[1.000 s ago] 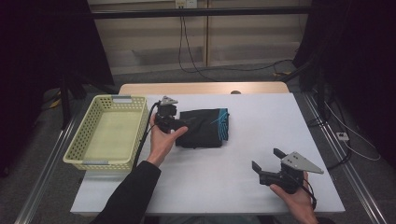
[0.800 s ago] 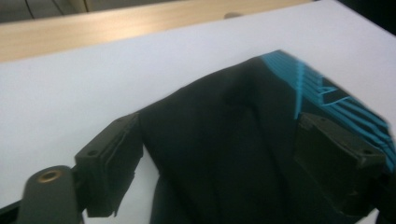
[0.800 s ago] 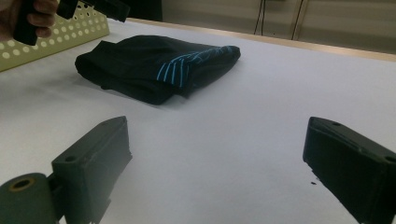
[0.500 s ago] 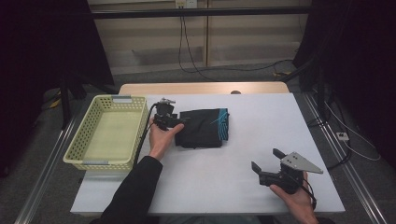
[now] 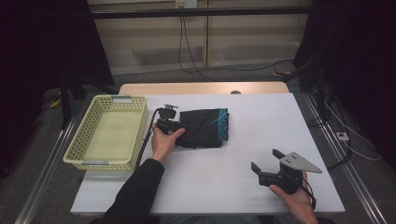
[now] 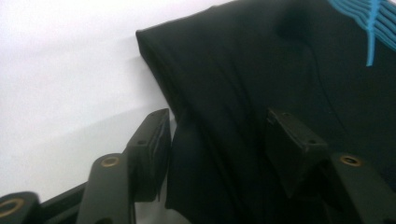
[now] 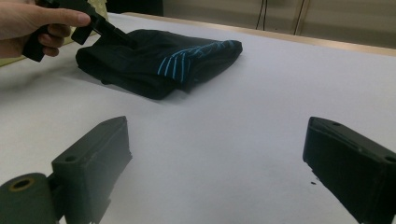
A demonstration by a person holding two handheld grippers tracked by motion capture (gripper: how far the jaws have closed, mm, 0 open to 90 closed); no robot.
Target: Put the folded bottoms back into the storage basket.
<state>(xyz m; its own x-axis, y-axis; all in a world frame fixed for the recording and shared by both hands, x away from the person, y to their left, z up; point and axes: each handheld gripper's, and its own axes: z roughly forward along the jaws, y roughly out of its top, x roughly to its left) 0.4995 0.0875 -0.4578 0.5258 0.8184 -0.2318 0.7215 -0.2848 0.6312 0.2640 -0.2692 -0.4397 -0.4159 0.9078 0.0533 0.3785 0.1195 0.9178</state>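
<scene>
Folded black garment (image 5: 204,127), one piece, lies on the white bench (image 5: 261,126) left of centre, just right of the single yellow basket (image 5: 108,161). High view: left hand-held gripper (image 5: 173,127) sits at the garment's left edge; its jaw tips are lost against the dark cloth and under the hand (image 5: 163,142). The right hand-held gripper (image 5: 266,160) rests at the near right, well apart from the garment, jaws spread with nothing between them. Teal stripes mark the garment's right end; no readable writing.

Left gripper view: left hand-held gripper (image 6: 217,144) has just been closing, with a fold of the garment (image 6: 243,74) between its two jaws. One pad touches the fold's edge; the other lies over the cloth, and whether it presses is hard to tell. A teal print is cut off at the top right corner.

Right gripper view: right hand-held gripper (image 7: 215,154) stands wide over bare bench. The garment (image 7: 159,60) lies far left, its stripes counted as about six, blurred. The left hand-held gripper (image 7: 123,39) meets its top; the hand is cut off by the frame.
</scene>
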